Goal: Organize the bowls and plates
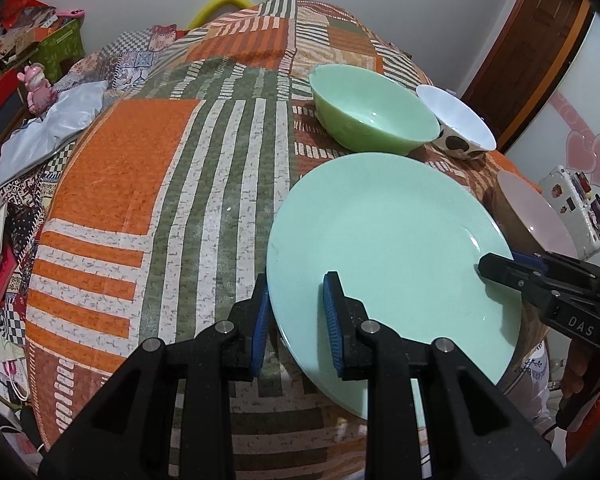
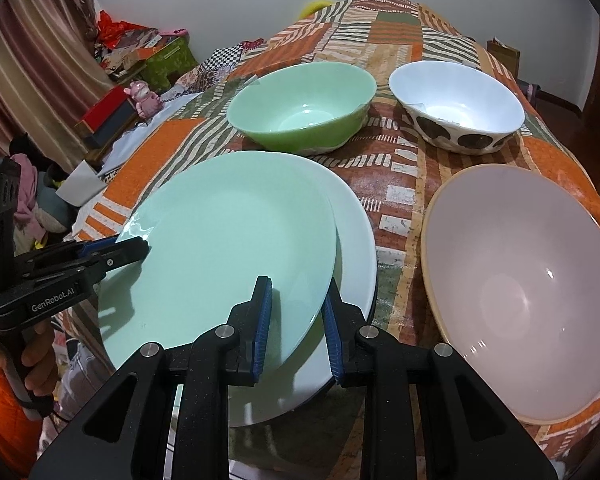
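A mint green plate (image 1: 388, 240) (image 2: 228, 232) is held at two opposite rims. My left gripper (image 1: 296, 320) (image 2: 142, 248) is shut on its left rim, one pad on top and one beneath. My right gripper (image 2: 298, 320) (image 1: 486, 268) is shut on its right rim the same way. The mint plate lies tilted over a white plate (image 2: 356, 248) that rests on the table. Behind them stand a green bowl (image 1: 374, 108) (image 2: 300, 108) and a white bowl with brown spots (image 1: 456, 120) (image 2: 456, 104). A large pink bowl (image 2: 520, 280) (image 1: 536, 216) sits to the right.
The table wears an orange, green and white patchwork cloth (image 1: 140, 184), bare on the left half. Beyond its left edge are a pink figurine (image 1: 38, 88), boxes and bedding. A white stickered case (image 1: 572, 208) lies past the right edge.
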Demonstrator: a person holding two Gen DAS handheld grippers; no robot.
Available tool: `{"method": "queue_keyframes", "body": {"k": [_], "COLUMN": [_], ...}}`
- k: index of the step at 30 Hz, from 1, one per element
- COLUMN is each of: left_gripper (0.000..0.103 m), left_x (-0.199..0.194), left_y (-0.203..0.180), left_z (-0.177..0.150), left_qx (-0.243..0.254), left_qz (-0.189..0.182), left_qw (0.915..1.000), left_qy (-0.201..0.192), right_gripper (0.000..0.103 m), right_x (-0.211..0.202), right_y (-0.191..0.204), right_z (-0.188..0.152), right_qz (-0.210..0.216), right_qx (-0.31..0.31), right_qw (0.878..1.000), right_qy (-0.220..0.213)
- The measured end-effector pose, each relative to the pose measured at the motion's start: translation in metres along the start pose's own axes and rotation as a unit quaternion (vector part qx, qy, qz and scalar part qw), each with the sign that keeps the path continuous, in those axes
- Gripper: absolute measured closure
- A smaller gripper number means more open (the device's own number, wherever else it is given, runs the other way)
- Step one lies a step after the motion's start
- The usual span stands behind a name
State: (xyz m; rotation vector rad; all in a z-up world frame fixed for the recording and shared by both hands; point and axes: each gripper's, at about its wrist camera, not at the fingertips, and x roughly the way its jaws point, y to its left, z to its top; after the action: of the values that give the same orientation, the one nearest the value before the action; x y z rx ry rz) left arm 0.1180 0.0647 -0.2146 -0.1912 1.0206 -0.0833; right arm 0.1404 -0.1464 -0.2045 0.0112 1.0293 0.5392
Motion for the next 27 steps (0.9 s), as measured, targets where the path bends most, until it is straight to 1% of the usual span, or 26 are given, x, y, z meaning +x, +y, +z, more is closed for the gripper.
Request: {"method": "queue_keyframes", "body": {"k": [7, 16, 22, 24, 27], "left_gripper": [0.079, 0.079, 0.079, 0.079, 0.079], "left_x": [0.004, -0.013, -0.033, -0.039, -0.046], "left_y": [-0.002, -0.006, -0.013, -0.018, -0.028], "left_z": [0.001, 0.004, 0.008, 0.010, 0.014], "left_qx": [0.001, 0.015, 0.023, 0.026, 0.032], "left_qz": [-0.006, 0.005, 0.013, 0.012, 0.009], "left_qw": [1.0000, 0.9997, 0.9988, 0.9985, 0.9980], "left_qy": [0.005, -0.019, -0.041, -0.047, -0.055], "right_gripper": [0.082, 0.081, 0.081, 0.079, 0.068], "right_x": [-0.004, -0.013, -0.032, -0.040, -0.051], "right_y": [-0.001, -0.003, -0.008, -0.010, -0.014], "right_z": [-0.002, -0.002, 0.001, 0.003, 0.004], "right_qz": [-0.007, -0.027, -0.026, -0.026, -0.024], "right_qx": [-0.001, 0.002, 0.004, 0.004, 0.008], "right_qw": [1.000, 0.999, 0.999, 0.998, 0.997], "right_qy": [-0.005, -0.017, -0.043, -0.054, -0.068]}}
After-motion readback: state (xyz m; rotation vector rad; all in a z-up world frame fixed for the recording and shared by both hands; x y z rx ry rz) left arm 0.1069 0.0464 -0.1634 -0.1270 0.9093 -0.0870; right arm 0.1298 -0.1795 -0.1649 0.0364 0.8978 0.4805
